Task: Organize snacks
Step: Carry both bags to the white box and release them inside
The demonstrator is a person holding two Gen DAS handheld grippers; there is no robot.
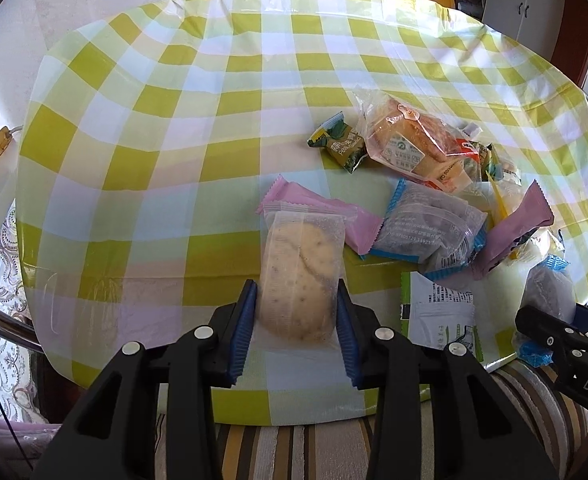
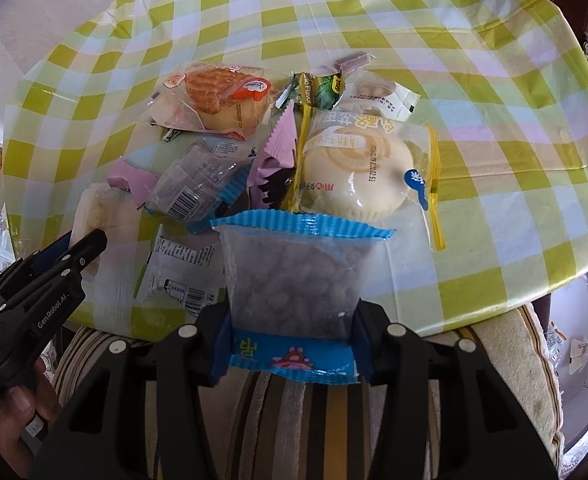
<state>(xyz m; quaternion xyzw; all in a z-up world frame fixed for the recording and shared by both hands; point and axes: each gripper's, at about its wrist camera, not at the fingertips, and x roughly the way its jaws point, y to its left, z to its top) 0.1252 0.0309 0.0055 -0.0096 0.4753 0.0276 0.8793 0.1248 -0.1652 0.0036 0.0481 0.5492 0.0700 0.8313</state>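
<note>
Table (image 1: 222,92) w/ a green-and-white check plastic cloth fills most of both views; a striped cushion (image 2: 474,364) sits at its near edge. A heap of wrapped snacks lies on the near right part of the cloth. Biggest in the heap is the pale round bun in a yellow-edged clear bag (image 2: 358,176), flat on the cloth. Just left of it, a waffle-type cake in a clear wrapper (image 2: 218,100), resting partly on other packs. Below that, a blue-edged clear pack w/ barcode (image 2: 198,184) leans on a pink wrapper (image 1: 326,210). A small green candy pack (image 1: 340,142) lies apart, at the heap's far left side.

Left gripper (image 1: 296,312): blue pads pinch a clear-wrapped round cookie (image 1: 300,276) from both sides; pack's far end overlaps the pink wrapper. Right gripper (image 2: 292,320): pads clamp a blue-edged clear bag of dark purple bits (image 2: 294,276), held upright in front of the heap, its bottom seam hanging over the cushion. A hand (image 2: 10,420) shows low left in the right wrist view.
</note>
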